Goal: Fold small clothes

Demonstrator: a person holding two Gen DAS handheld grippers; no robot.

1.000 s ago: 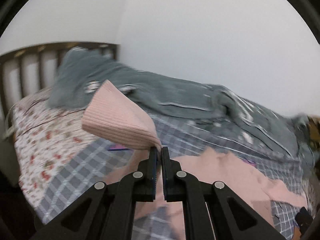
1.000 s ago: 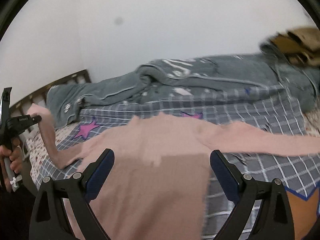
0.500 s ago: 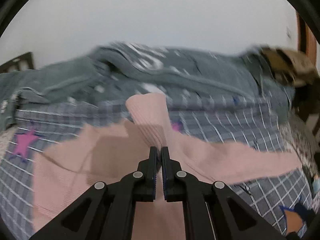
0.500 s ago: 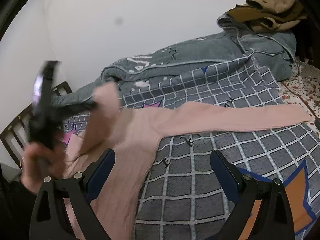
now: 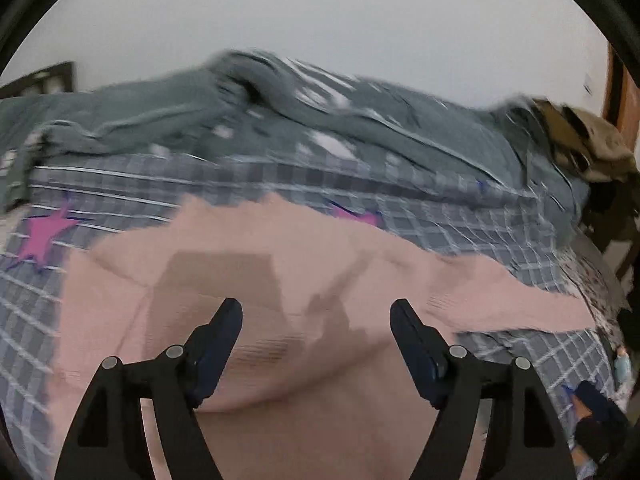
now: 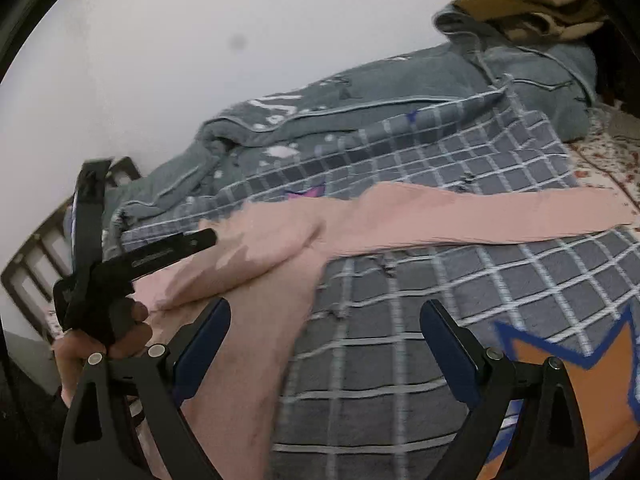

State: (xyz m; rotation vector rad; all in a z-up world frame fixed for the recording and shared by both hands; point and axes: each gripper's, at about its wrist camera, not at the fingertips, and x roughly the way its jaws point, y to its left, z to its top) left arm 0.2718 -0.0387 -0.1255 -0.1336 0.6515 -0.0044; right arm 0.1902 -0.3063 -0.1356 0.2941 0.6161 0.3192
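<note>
A pink ribbed long-sleeved top (image 5: 280,288) lies spread on the grey checked blanket (image 5: 120,196). Its left sleeve (image 6: 256,256) lies folded across the body. Its right sleeve (image 6: 500,212) stretches out flat to the right. My left gripper (image 5: 316,320) is open and empty, just above the top's body. It also shows in the right wrist view (image 6: 152,256), held in a hand over the folded sleeve. My right gripper (image 6: 324,320) is open and empty, above the top's right edge and the blanket.
A grey-green quilt (image 6: 360,104) is bunched along the wall at the back. Brown clothes (image 6: 532,4) lie piled on it at the far right. A dark wooden headboard (image 6: 32,260) stands at the left. An orange star (image 6: 592,392) marks the blanket near my right gripper.
My left gripper carried the left sleeve across the top, then opened and let it go. The sleeve now lies on the body. The right gripper stayed open and shifted slightly.
</note>
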